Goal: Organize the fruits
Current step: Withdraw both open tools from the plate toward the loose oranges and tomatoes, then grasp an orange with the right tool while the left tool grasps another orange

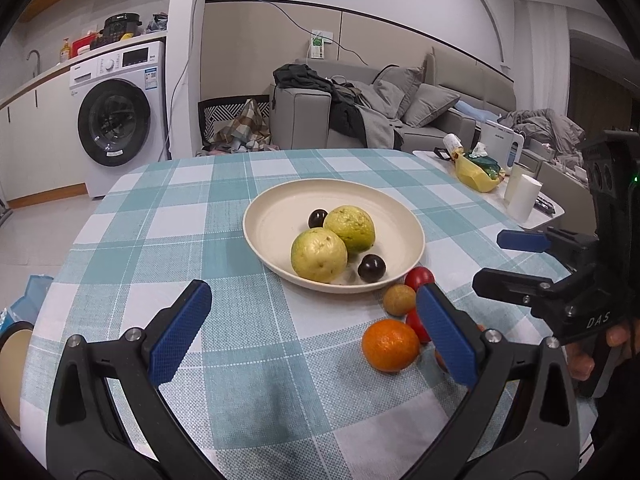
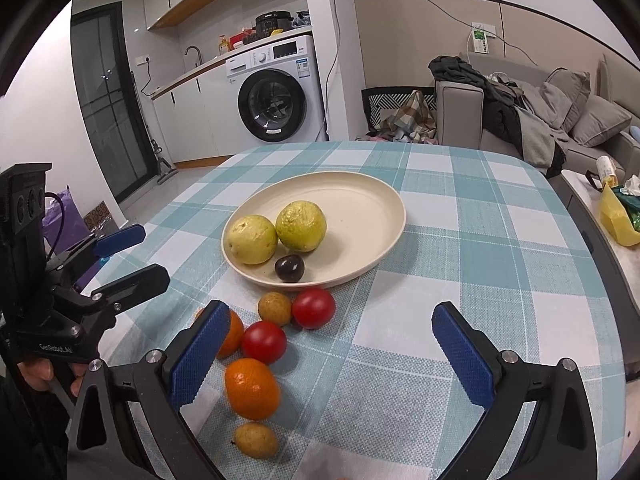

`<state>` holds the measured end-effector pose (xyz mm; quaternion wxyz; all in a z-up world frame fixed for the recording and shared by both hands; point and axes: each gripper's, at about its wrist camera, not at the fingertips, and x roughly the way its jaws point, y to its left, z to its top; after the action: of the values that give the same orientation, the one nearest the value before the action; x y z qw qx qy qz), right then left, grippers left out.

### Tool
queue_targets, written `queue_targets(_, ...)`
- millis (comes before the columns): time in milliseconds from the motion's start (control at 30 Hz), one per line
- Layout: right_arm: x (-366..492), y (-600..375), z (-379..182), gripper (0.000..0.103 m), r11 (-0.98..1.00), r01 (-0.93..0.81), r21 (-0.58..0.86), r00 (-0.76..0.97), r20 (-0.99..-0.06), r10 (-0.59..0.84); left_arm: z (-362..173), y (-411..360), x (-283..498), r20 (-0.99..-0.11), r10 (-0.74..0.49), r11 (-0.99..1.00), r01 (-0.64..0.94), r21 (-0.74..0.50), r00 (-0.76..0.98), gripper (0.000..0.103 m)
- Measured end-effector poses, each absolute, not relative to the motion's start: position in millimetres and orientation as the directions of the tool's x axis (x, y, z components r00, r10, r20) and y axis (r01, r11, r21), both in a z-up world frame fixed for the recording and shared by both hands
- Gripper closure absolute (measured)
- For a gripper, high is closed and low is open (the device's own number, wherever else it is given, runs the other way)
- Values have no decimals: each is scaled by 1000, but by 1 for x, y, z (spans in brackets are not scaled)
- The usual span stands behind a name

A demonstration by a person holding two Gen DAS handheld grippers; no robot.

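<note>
A cream plate (image 1: 272,216) (image 2: 360,200) on the checked tablecloth holds two yellow-green guavas (image 1: 319,255) (image 2: 301,225) and two dark plums (image 1: 371,267); the right wrist view shows only one plum (image 2: 289,268). Loose on the cloth in front of the plate lie oranges (image 1: 390,344) (image 2: 252,388), red tomatoes (image 1: 419,278) (image 2: 313,307) and small brown fruits (image 1: 399,299) (image 2: 274,308). My left gripper (image 1: 312,332) (image 2: 144,254) hovers open and empty to the left of the loose fruit. My right gripper (image 2: 332,352) (image 1: 504,260) is open and empty, its left finger over one orange (image 2: 236,334).
A low side table (image 1: 540,216) to the right carries a yellow bag (image 1: 478,174) and white cups (image 1: 524,196). A sofa (image 1: 432,120) with clothes stands behind and a washing machine (image 1: 116,120) at the back left. The table's rounded edge drops off on the left.
</note>
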<state>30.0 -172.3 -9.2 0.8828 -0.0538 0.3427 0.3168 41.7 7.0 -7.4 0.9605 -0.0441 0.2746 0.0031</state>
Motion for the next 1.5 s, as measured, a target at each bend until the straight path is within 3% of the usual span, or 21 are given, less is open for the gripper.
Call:
queue_targets(733,15,-151,-34,3,709,-689,147,385,-755,531,-15,7,52,-569,-26,997,-20,-76,822,1)
queue_targets(867,12,-146,-37,23,690,-707,158,349,-770,534,-17,4,55,-579,-23,998,-17,-64,815,1)
queue_targets(1133,6,-141,-39,31,653,-734,187,303,-770,561,-19,-1,59,-594,-31,999,3,-49,804,1)
queue_targets(1500,2,-137,-42,56,629,-753,192,272,-779,564,-23,-3,65,-616,-45,999,22,-45,786,1)
